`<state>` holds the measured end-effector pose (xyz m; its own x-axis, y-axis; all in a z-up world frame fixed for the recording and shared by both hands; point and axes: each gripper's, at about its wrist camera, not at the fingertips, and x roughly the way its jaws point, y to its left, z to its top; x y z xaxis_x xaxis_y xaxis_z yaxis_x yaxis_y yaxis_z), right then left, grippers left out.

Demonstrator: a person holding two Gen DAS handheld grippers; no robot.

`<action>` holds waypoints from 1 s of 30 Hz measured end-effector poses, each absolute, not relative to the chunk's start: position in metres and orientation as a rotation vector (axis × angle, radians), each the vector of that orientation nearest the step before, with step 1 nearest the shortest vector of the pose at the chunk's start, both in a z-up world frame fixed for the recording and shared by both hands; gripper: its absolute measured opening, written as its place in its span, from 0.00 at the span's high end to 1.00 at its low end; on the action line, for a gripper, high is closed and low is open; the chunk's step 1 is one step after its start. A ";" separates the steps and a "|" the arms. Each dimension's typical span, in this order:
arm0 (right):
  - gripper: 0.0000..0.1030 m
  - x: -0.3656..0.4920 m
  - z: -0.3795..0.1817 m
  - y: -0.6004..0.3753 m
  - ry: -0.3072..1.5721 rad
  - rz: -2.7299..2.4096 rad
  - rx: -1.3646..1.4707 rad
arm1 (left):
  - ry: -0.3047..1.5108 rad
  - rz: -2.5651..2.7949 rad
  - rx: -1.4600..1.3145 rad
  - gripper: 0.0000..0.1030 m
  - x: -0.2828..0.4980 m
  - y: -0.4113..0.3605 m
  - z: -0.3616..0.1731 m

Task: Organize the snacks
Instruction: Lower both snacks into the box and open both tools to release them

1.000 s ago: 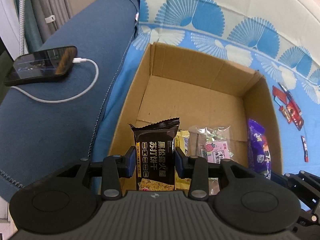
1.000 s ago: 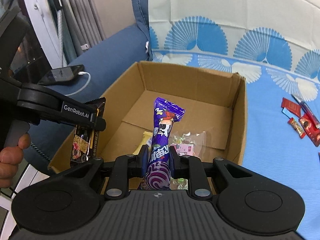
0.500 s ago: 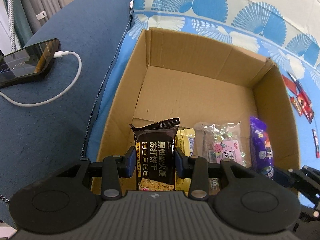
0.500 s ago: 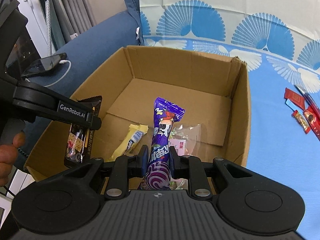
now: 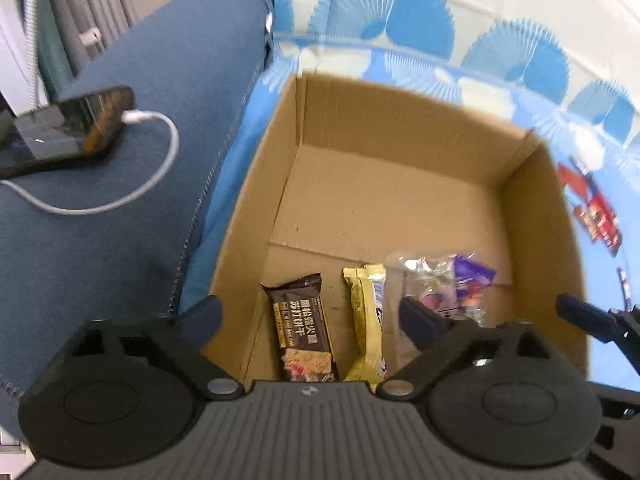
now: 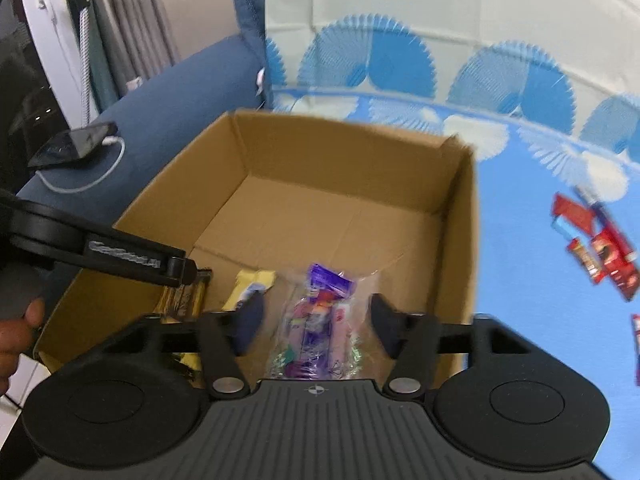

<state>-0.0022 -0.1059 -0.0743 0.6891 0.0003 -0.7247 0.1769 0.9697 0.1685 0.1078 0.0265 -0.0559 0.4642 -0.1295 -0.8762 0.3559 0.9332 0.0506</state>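
Inside the cardboard box (image 5: 392, 168), on its floor by the near wall, the dark brown biscuit packet (image 5: 303, 336) lies flat between the wide-spread fingers of the left gripper (image 5: 308, 316), whose jaws have just been opening and touch nothing. Rightward in the box, the purple snack (image 6: 320, 312) lies on a clear bag (image 6: 348, 344), between the just-opened, released fingers of the right gripper (image 6: 316, 314). A yellow bar (image 5: 368, 320) lies between the two snacks.
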 end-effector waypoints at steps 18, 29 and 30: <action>0.03 -0.144 0.000 -0.047 0.694 -0.063 0.098 | 1.003 -0.230 0.235 0.00 -0.037 0.092 -0.010; 0.00 -0.199 0.026 -0.037 0.570 -0.099 0.070 | 0.859 -0.256 0.259 0.00 -0.088 0.090 0.025; 0.00 -0.202 0.028 -0.037 0.564 -0.102 0.071 | 0.850 -0.262 0.263 0.00 -0.093 0.090 0.028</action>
<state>-0.2024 -0.0369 0.0276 0.8404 -0.0772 -0.5364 0.1161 0.9925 0.0390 -0.0932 0.0903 0.0275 0.6321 -0.1222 -0.7652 0.3298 0.9360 0.1230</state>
